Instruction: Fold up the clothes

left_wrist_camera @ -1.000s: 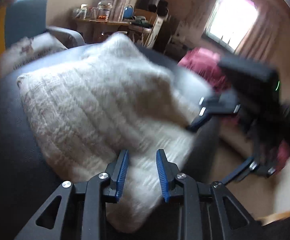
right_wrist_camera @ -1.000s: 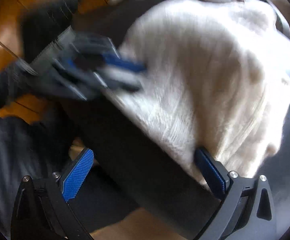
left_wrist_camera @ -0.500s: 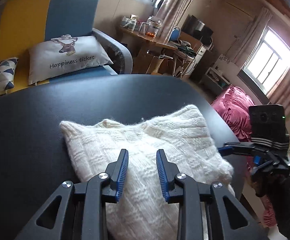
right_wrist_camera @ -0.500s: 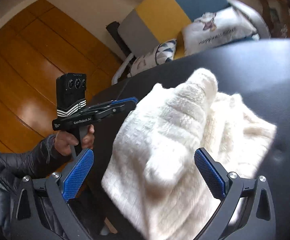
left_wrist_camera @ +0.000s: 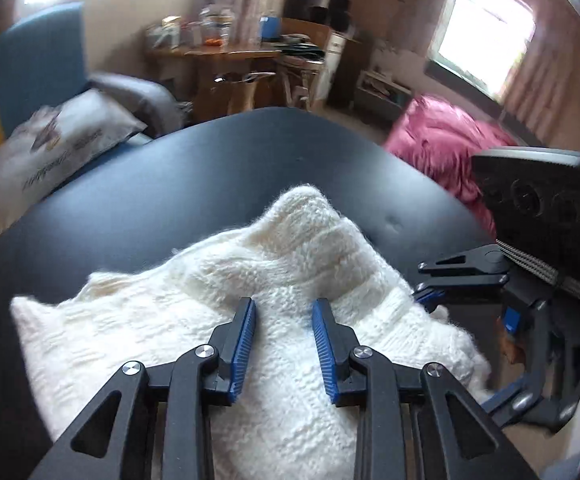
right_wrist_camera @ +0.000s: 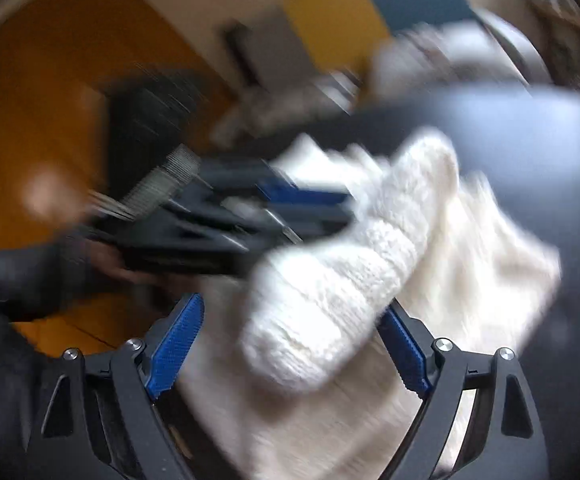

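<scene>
— Holding my left gripper (left_wrist_camera: 284, 344) low over the white knitted sweater (left_wrist_camera: 250, 320), I see its jaws partly apart with nothing pinched between the blue pads (left_wrist_camera: 243, 346); the knit only lies beneath them. What do you want to know?

— Where is the sweater, and which way does it run?

— It lies bunched on the black table (left_wrist_camera: 210, 168), straight ahead of and under my left gripper. A thick rolled sleeve (right_wrist_camera: 345, 292) forms its long axis: from my right gripper (right_wrist_camera: 288, 354) it runs away and to the right, its rounded end near me, between the jaws.

— And the right gripper?

— Its jaws stand wide and are closing. The sleeve sits between them; the right pad (right_wrist_camera: 403, 354) is at the knit's edge, the left pad (right_wrist_camera: 176, 346) is clear of it. Blur hides finer contact.

— The other hand?

— Seen from my right gripper, the left one reaches in from the left, just beside the sweater.
</scene>
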### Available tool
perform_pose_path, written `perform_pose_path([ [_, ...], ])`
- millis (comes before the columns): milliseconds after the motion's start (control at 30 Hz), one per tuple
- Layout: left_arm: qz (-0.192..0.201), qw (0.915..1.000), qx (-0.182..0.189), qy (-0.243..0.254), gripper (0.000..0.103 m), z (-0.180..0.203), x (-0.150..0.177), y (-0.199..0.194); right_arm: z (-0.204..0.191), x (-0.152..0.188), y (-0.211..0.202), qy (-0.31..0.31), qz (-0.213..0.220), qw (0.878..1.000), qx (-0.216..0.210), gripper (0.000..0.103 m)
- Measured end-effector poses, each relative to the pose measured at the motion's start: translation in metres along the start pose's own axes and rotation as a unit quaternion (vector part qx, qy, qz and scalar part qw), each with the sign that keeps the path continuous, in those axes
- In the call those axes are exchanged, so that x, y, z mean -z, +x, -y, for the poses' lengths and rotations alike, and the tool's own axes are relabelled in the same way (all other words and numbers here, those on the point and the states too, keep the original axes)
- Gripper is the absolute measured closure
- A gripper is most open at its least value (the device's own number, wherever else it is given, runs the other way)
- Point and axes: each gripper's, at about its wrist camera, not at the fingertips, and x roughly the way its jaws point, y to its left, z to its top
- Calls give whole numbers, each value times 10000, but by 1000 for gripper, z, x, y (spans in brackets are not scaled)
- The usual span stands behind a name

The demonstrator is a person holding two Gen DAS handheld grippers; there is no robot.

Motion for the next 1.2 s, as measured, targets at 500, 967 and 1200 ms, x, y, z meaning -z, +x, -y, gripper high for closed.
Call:
perform_pose_path([
  [500, 820, 9883, 275, -1257, 75, -37, 21, -55, -93, -6, -60, -1823, 397, 9762, 1103, 14],
  [967, 738, 9945, -302, -681, 74, -6, 41, -54, -44, 9, 12, -1180, -969, 9847, 835, 13],
  [1200, 1333, 9887, 255, -642, 74, 8, 72, -91, -55, -37, -49, -1104, 0, 9915, 690, 13],
])
